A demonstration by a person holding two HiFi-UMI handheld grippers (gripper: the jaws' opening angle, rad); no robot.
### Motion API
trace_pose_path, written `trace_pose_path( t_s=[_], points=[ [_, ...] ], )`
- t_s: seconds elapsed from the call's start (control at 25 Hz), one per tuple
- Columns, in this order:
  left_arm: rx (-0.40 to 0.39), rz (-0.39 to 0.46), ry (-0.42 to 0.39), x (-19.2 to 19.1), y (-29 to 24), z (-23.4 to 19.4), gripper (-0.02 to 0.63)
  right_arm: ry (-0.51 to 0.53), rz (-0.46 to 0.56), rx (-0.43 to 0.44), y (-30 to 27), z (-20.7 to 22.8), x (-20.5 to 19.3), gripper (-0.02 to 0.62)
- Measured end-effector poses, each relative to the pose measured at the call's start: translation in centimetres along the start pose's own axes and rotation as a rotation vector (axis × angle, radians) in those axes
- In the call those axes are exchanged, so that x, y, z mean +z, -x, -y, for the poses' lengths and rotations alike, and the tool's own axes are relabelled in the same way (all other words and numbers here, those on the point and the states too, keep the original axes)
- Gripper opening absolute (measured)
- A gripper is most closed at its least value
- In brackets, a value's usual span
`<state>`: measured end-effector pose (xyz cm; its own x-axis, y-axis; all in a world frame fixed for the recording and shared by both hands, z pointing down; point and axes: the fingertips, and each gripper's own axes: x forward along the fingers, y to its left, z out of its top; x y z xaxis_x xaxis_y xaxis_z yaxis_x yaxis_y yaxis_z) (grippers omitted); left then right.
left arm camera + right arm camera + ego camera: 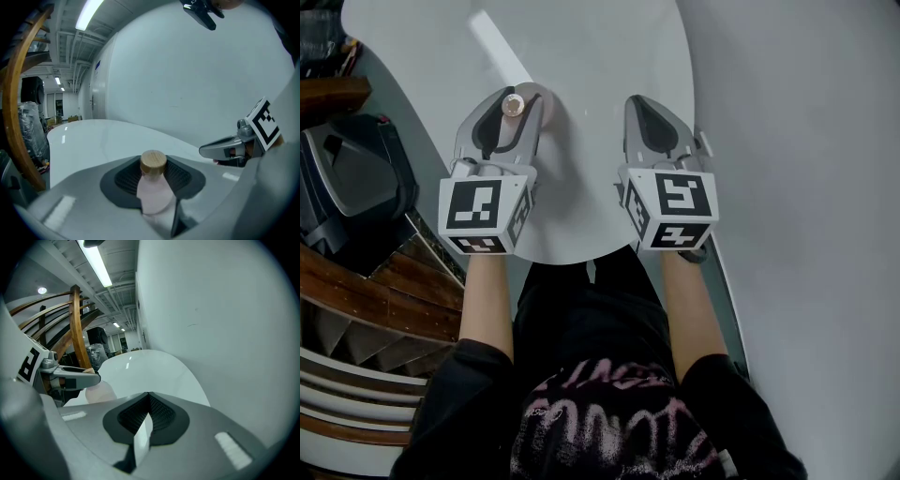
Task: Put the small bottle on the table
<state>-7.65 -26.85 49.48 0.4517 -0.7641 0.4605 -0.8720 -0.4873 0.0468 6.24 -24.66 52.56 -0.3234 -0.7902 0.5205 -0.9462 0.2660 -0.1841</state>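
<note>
Two grippers hang over a glossy white counter with a rounded edge. Its right side lies close beside a plain white wall. The left gripper pinches the small bottle, a pale pink one with a round wooden stopper. The bottle stands upright between the jaws, over the counter's left side and in from its near edge. Whether its base touches the surface cannot be told. The right gripper is pressed together on nothing, over the right side and near that edge. A bright streak of reflected light runs across the top towards the far edge. Left of the counter, curved wooden steps descend, and a curved wooden rail rises there. Strip lights run along an open ceiling with exposed pipes.
</note>
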Motion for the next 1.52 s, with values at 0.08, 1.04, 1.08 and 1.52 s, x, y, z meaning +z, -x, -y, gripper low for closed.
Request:
trace_pose_path(
  t_s=[0.08,1.04,1.08,1.52],
  points=[
    [-0.001,0.006,-0.001,0.2,0.0,0.0,0.15,0.001,-0.001,-0.003,0.1,0.1,-0.1,0.01],
    [0.039,0.069,-0.03,3.0,1.9,0.0,0.156,0.0,0.04,-0.032,2.6,0.9,1.2,0.009],
    [0.04,0.073,-0.031,3.2,2.0,0.0,0.156,-0.001,0.043,-0.033,2.8,0.8,1.2,0.009],
    [0.084,0.114,-0.045,5.5,4.6,-0.6,0.095,0.022,0.086,-0.012,4.3,-0.8,3.6,0.009]
  ],
)
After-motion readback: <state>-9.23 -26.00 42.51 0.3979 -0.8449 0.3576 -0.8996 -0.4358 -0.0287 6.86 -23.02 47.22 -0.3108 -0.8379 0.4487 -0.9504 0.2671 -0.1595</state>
